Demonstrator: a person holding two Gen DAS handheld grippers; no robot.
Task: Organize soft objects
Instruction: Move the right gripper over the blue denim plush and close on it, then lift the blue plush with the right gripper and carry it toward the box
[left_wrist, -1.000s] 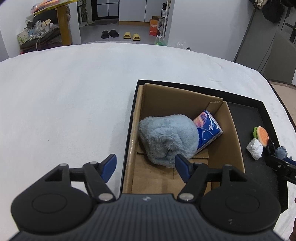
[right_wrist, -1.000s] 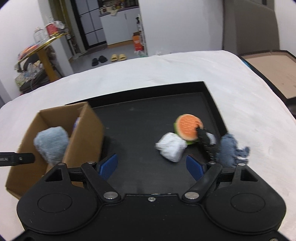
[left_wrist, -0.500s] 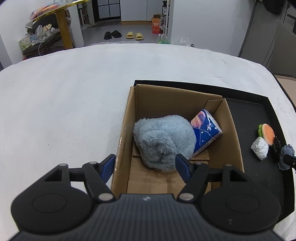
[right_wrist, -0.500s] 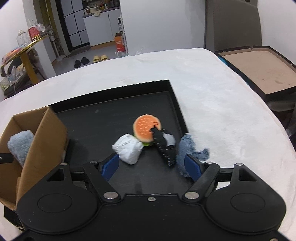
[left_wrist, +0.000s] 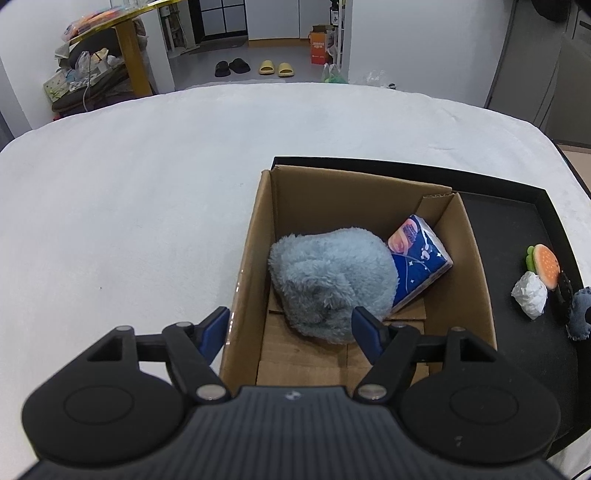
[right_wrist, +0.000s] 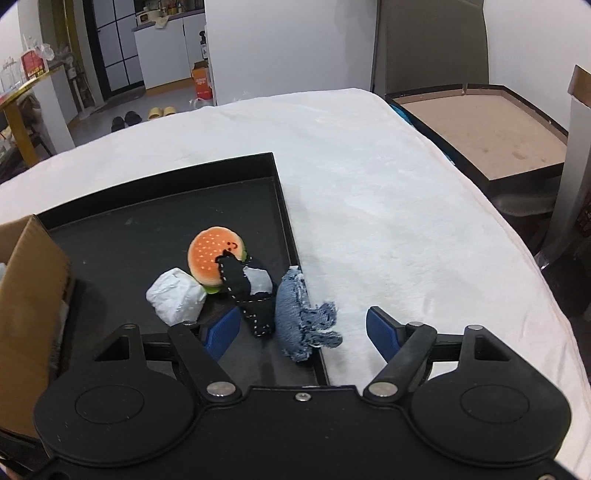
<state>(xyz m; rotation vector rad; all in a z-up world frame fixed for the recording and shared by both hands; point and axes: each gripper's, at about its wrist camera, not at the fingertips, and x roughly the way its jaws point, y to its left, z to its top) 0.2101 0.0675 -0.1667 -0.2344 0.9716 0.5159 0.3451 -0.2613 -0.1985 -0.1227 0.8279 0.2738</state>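
Observation:
A cardboard box (left_wrist: 255, 236) stands in a black tray (left_wrist: 517, 188) and holds a fluffy blue-grey plush (left_wrist: 330, 278) and a blue tissue pack (left_wrist: 421, 258). My left gripper (left_wrist: 291, 328) is open and empty above the box's near left wall. In the right wrist view a burger plush (right_wrist: 214, 254), a white crumpled wad (right_wrist: 175, 295), a black and grey sock (right_wrist: 247, 291) and a denim piece (right_wrist: 299, 317) lie in the tray (right_wrist: 166, 214). The denim hangs over the tray's right rim. My right gripper (right_wrist: 303, 332) is open and empty, its jaws on either side of the denim.
The table is covered in white cloth (left_wrist: 129, 192). A second tray with a brown bottom (right_wrist: 480, 129) stands off the table at the right. A grey chair (right_wrist: 428, 44) stands behind it. A yellow side table (left_wrist: 129, 48) and shoes are on the floor beyond.
My right gripper has swung right, so the denim piece now lies between its jaws instead of at the right finger. My left gripper has drifted left over the box wall.

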